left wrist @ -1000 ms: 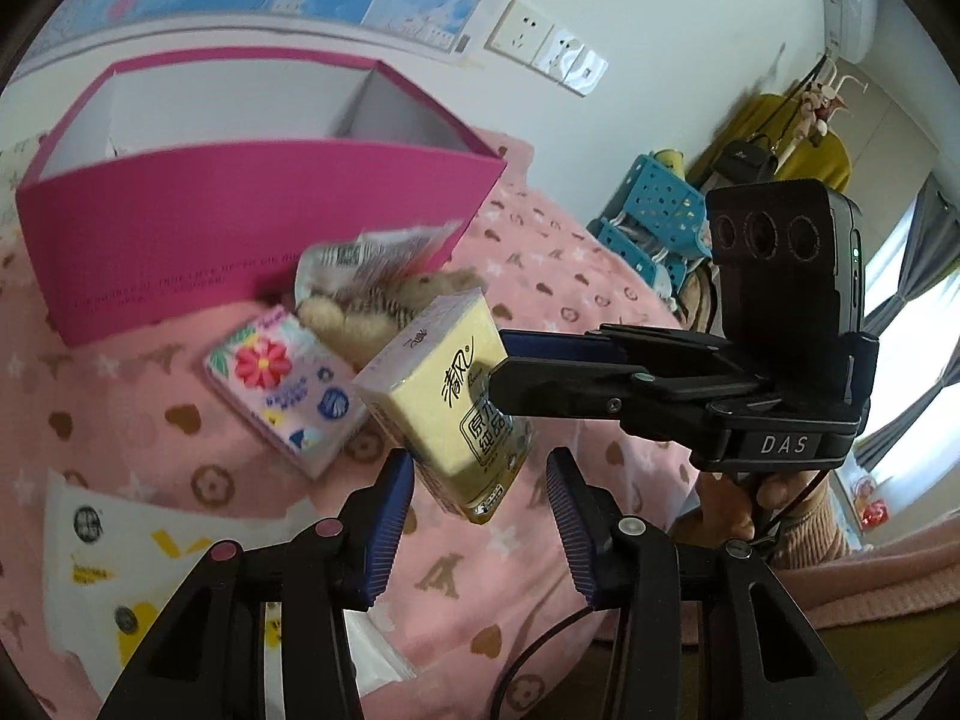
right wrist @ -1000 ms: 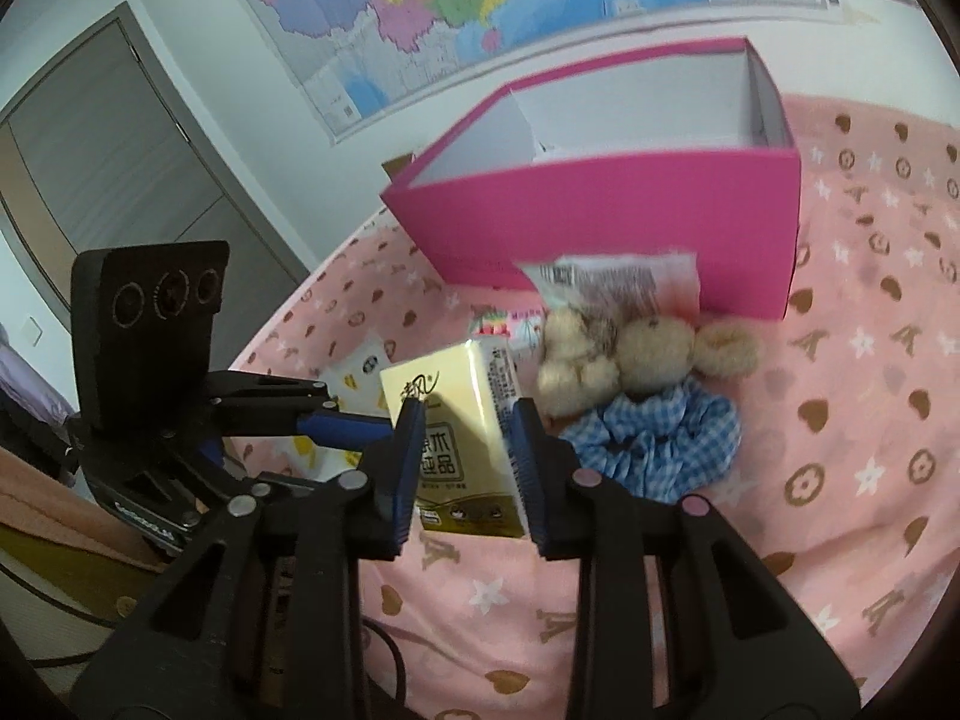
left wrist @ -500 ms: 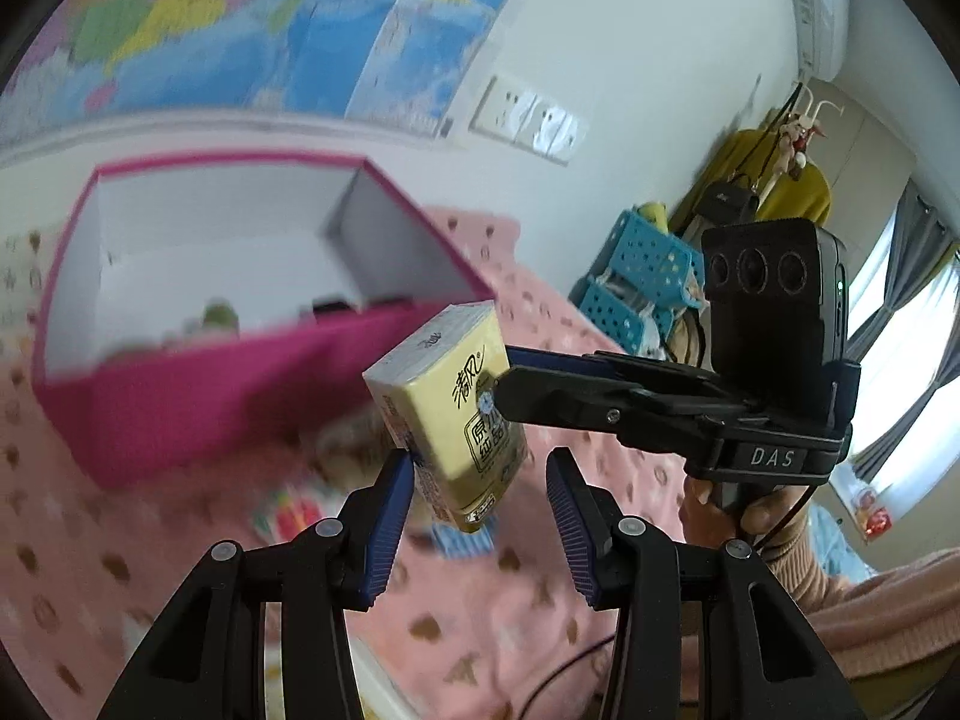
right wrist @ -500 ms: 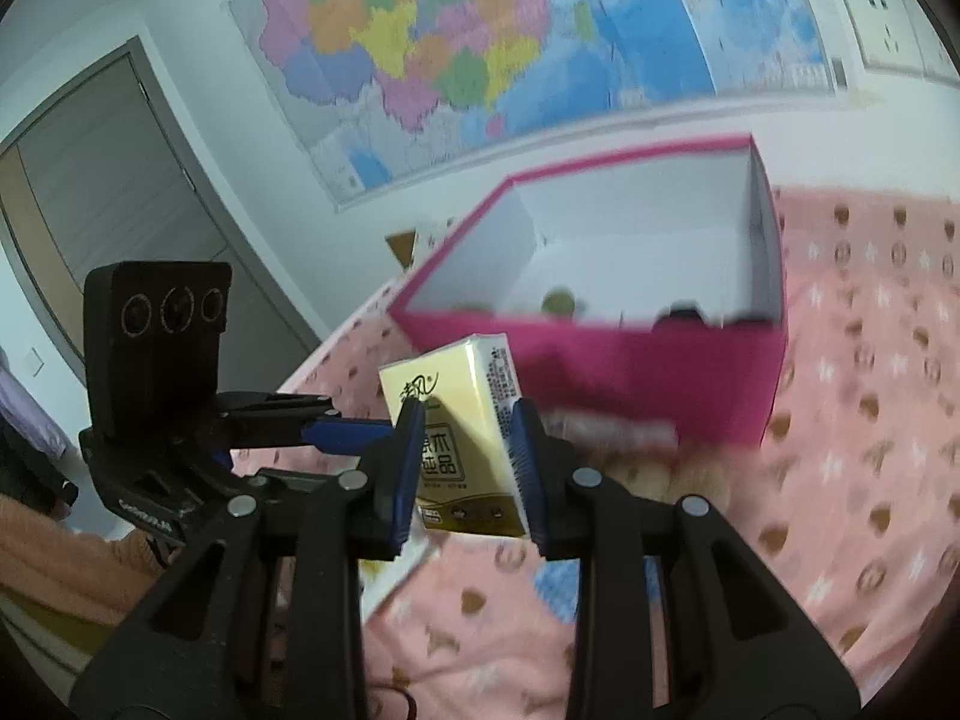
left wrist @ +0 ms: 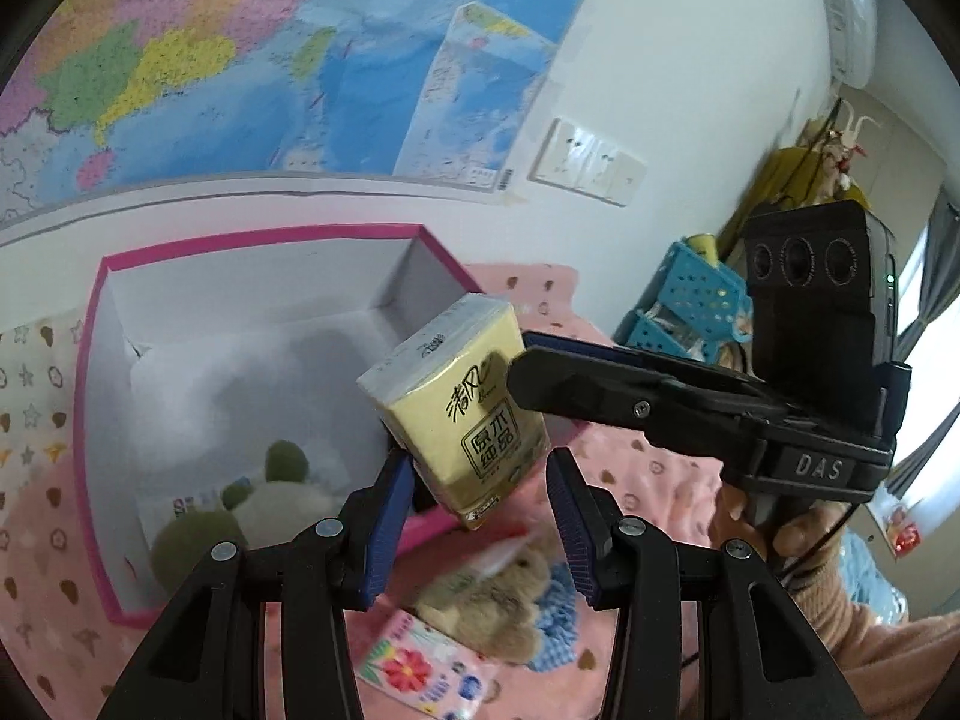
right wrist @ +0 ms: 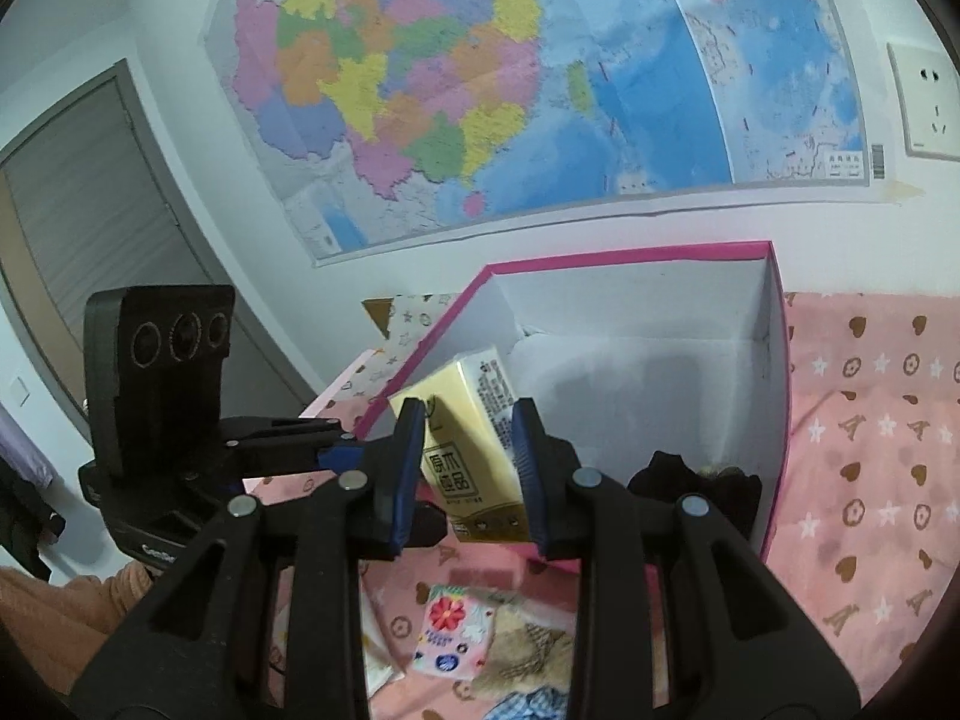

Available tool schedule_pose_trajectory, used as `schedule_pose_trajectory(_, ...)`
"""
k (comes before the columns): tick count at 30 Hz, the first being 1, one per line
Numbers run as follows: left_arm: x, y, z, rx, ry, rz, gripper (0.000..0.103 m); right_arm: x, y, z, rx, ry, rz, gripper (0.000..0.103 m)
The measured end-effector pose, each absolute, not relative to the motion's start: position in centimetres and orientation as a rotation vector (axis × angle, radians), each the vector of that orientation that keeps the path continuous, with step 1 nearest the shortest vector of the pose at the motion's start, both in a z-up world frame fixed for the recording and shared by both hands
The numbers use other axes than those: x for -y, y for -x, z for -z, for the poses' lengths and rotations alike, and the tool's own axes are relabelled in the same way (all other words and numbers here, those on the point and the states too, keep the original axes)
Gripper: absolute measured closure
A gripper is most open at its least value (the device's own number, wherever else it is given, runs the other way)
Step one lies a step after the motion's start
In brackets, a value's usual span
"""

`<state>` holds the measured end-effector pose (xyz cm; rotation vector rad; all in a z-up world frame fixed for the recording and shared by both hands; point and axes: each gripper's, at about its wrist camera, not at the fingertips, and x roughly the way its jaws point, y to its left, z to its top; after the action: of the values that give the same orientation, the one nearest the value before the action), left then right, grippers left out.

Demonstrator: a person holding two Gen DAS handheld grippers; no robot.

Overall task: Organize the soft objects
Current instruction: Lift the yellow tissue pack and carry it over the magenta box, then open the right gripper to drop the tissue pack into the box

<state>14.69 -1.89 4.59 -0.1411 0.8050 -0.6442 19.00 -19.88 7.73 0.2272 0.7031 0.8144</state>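
Observation:
A yellow tissue pack (right wrist: 474,420) hangs in the air over the near wall of the open pink box (right wrist: 630,252), with my right gripper (right wrist: 468,468) shut on its two broad sides. In the left wrist view the same pack (left wrist: 462,414) is tilted, and the right gripper (left wrist: 522,360) reaches it from the right. My left gripper (left wrist: 477,510) stands open just below it. The pack's lower end sits between the jaws, with a gap at the right pad. A green and white plush (left wrist: 264,492) lies in the box (left wrist: 270,237).
On the pink bedspread (right wrist: 870,480) in front of the box lie a beige plush rabbit in a blue checked dress (left wrist: 492,594) and a floral tissue pack (left wrist: 420,672). Something dark (right wrist: 690,480) lies in the box's near right corner. A wall map hangs behind.
Both grippers have risen and moved toward the box, carrying the yellow pack from above the bedspread to over the box's near wall. The box interior now shows.

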Motion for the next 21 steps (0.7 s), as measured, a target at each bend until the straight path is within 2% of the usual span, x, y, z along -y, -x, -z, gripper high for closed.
schedule_pose_trajectory(12,2.2,-18.6,-1.6,-0.925,0.151,0.6,0.057,19.7,-21.9,-4.3,-0.839,-0.268,-0.744,0.07)
schedule_pose_trajectory(21,1.4,-20.3,0.1,-0.991,0.204,0.534,0.057,20.5,-22.8,-3.3,-0.867,-0.271,-0.656,0.07)
